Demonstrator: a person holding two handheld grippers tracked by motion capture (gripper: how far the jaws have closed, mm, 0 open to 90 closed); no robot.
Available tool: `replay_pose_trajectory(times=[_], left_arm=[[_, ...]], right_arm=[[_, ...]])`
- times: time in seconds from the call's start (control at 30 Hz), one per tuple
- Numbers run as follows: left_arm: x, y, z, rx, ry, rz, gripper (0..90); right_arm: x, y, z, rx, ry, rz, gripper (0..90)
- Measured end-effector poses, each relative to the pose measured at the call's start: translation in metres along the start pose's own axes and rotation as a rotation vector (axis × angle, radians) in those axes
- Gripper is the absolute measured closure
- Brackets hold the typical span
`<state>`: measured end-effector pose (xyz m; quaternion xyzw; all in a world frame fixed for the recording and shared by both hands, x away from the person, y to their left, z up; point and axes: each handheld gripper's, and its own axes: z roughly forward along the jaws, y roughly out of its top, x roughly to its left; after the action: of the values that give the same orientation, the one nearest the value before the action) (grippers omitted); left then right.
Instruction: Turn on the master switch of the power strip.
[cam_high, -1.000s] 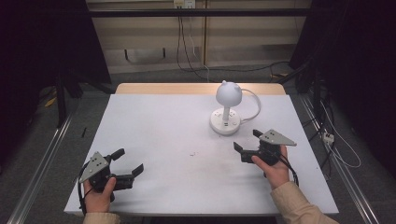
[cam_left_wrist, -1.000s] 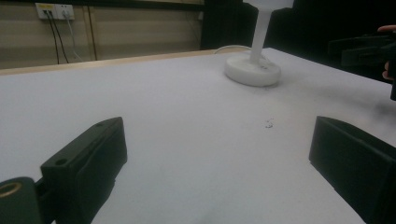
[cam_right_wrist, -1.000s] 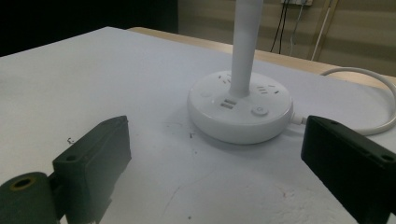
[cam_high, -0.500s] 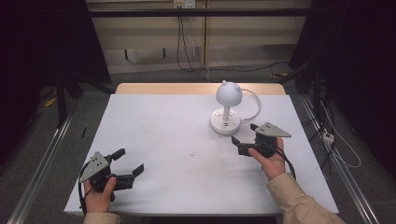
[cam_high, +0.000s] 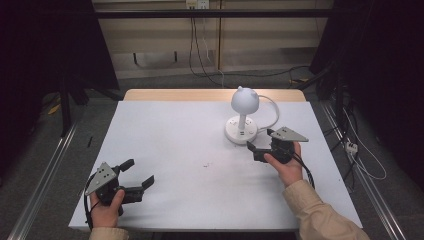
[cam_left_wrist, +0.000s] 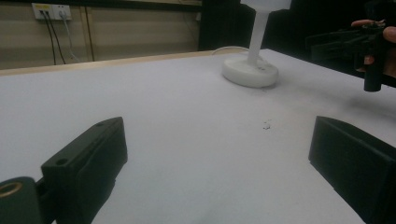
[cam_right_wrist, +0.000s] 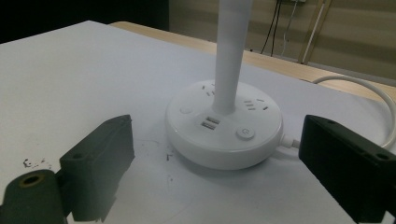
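A white desk lamp (cam_high: 244, 102) with a round head stands on a round base (cam_high: 241, 131) at the table's back right. My right gripper (cam_high: 260, 140) is open just in front of and to the right of that base. In the right gripper view the base (cam_right_wrist: 224, 126) lies close between the two spread jaws, with its stem (cam_right_wrist: 231, 46), a round button (cam_right_wrist: 245, 133) and two USB ports (cam_right_wrist: 210, 122) facing me. My left gripper (cam_high: 139, 172) rests open near the front left corner, holding nothing. From there the lamp base (cam_left_wrist: 250, 72) is far off.
The white table (cam_high: 170, 130) has a small dark speck (cam_high: 206, 164) near its middle. The lamp's white cable (cam_high: 274, 112) loops behind the base toward the back right edge. Metal rails run along both sides of the table on the floor.
My right gripper has moved forward and left, closing in on the lamp base. The left gripper has stayed where it was.
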<state>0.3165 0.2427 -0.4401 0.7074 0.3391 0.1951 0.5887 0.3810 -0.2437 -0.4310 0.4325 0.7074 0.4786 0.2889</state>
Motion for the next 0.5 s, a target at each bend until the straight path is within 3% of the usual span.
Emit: replay_pose_trajectory(times=[0.5], left_arm=[[0.000, 0.000, 0.001, 0.003, -0.003, -0.002, 4.0]], right_arm=[[-0.011, 0.003, 0.011, 0.002, -0.029, 0.005, 11.7]])
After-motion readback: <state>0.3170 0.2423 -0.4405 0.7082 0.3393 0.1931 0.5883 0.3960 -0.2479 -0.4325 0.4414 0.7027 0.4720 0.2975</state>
